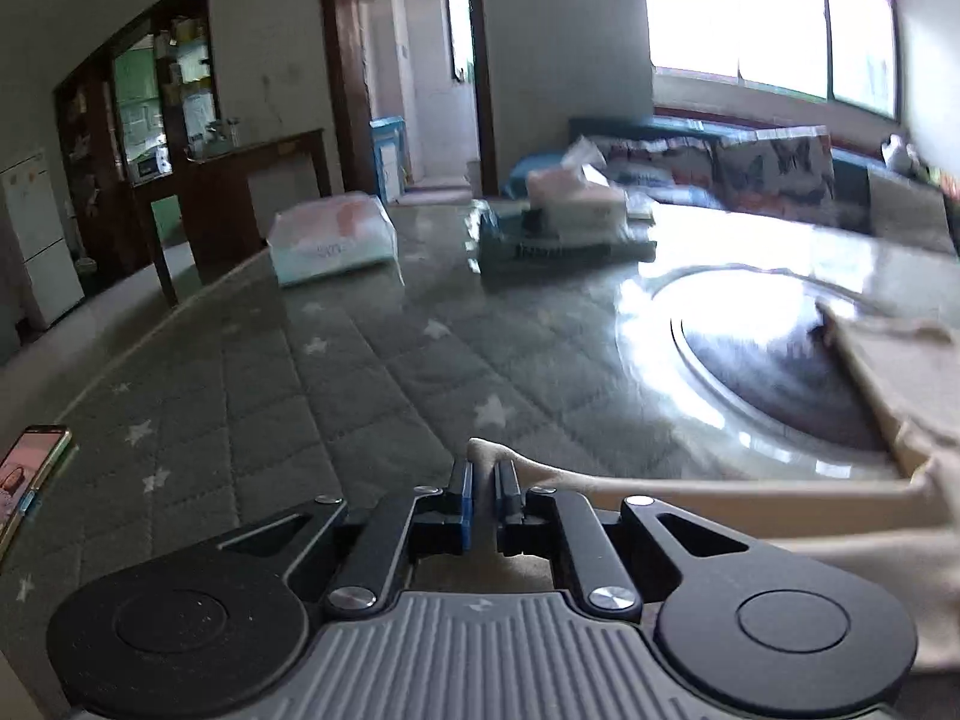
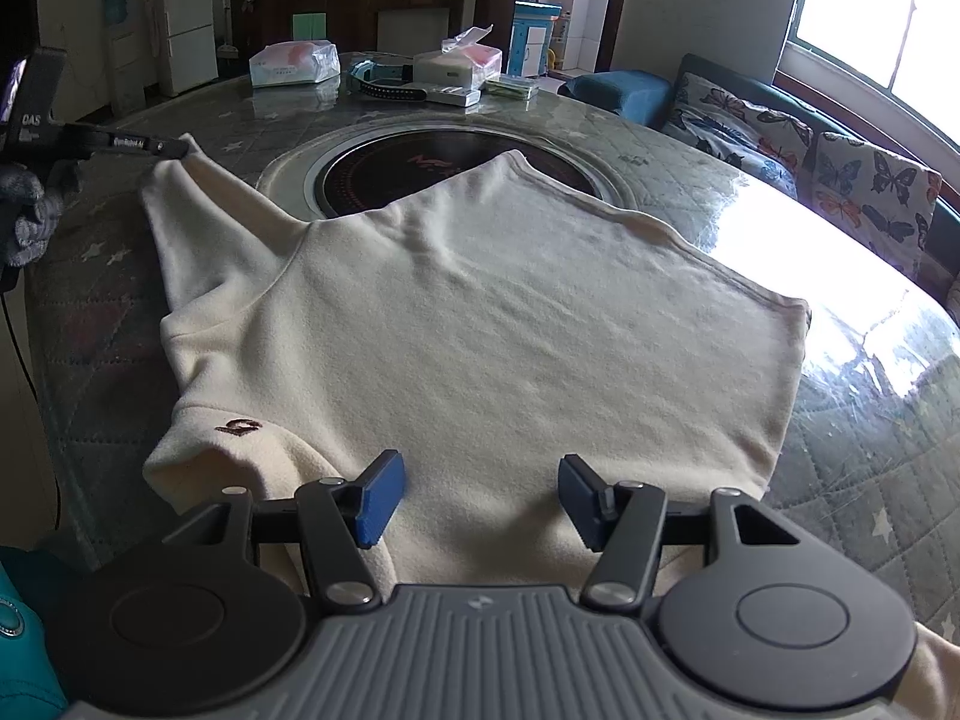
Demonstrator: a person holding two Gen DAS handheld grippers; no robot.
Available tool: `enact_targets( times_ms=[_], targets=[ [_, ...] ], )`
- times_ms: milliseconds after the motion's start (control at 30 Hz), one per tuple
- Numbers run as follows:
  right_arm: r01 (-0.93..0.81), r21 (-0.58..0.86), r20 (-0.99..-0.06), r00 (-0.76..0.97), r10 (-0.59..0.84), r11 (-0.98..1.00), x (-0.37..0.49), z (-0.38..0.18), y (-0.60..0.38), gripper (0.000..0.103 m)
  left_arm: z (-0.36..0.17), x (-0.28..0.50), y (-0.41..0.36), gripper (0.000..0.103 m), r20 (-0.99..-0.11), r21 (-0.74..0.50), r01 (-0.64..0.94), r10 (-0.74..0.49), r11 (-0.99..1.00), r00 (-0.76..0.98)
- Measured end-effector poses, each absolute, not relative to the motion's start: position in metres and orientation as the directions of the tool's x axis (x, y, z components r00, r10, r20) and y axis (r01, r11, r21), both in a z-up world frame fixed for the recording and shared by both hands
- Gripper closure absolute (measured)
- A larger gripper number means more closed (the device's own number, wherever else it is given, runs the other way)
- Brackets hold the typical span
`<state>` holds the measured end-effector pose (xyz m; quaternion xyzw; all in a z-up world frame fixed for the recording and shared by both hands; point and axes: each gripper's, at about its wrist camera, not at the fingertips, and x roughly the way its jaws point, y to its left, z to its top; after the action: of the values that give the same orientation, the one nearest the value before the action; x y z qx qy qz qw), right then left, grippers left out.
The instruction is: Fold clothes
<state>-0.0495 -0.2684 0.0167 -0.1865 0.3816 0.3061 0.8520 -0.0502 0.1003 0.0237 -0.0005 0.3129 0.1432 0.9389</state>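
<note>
- A cream sweater (image 2: 480, 312) lies flat on the round table (image 2: 840, 420), with its front side down, and it covers the middle of the right wrist view.
- One sleeve (image 2: 180, 192) sticks out toward 10 o'clock in that view.
- The left gripper (image 1: 485, 483) has its two fingers pressed together on the tip of that sleeve.
- A gloved hand (image 2: 27, 222) holds the left gripper, at 9 o'clock in the right wrist view.
- The right gripper (image 2: 480, 495) has its blue pads (image 2: 378, 498) wide apart, with nothing between them. It hangs just over the near edge of the sweater.
- A dark round plate (image 2: 444, 171) is set in the middle of the table, and the sweater covers part of it.
- Tissue packs (image 2: 294, 63) sit at the far edge, near 12 o'clock.
- A phone (image 1: 27, 480) lies at 9 o'clock in the left wrist view.
</note>
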Motion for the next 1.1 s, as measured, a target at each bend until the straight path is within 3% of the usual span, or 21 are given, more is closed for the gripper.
enact_targets(
  times_ms=[100, 167, 267, 367, 467, 633, 867, 1100],
  targets=[
    [-0.666, -0.092, -0.765, 0.523, 0.375, 0.740, -0.049, 0.017, -0.268, 0.041, 0.030, -0.050, 0.102, 0.086, -0.600, 0.050, -0.278, 0.251, 0.959, 0.759],
    [-0.673, -0.094, -0.766, 0.520, 0.379, 0.733, -0.049, 0.019, -0.266, 0.041, 0.034, -0.050, 0.103, 0.074, -0.608, 0.024, -0.283, 0.239, 0.959, 0.757],
    [-0.696, -0.078, -0.763, 0.503, 0.407, 0.714, -0.046, 0.025, -0.261, 0.041, 0.053, -0.050, 0.096, 0.030, -0.576, 0.012, -0.258, 0.218, 0.966, 0.788],
    [-0.724, -0.063, -0.755, 0.485, 0.441, 0.687, -0.040, 0.030, -0.249, 0.041, 0.069, -0.045, 0.078, 0.010, -0.545, -0.004, -0.168, 0.139, 0.986, 0.827],
    [-0.757, -0.052, -0.750, 0.460, 0.475, 0.651, -0.034, 0.032, -0.232, 0.041, 0.078, -0.031, 0.054, 0.001, -0.537, -0.025, -0.068, 0.044, 0.997, 0.843],
    [-0.799, -0.006, -0.732, 0.414, 0.542, 0.602, -0.020, 0.032, -0.198, 0.041, 0.086, 0.009, 0.015, 0.000, -0.570, -0.093, 0.101, -0.136, 0.991, 0.810],
    [-0.797, 0.044, -0.697, 0.407, 0.590, 0.602, 0.007, 0.026, -0.167, 0.035, 0.080, 0.081, -0.028, 0.000, -0.649, -0.141, 0.196, -0.240, 0.970, 0.722],
    [-0.761, 0.128, -0.691, 0.392, 0.607, 0.636, 0.031, 0.011, -0.160, 0.030, 0.056, 0.120, -0.056, 0.000, -0.731, -0.076, 0.237, -0.216, 0.969, 0.647]
  ],
)
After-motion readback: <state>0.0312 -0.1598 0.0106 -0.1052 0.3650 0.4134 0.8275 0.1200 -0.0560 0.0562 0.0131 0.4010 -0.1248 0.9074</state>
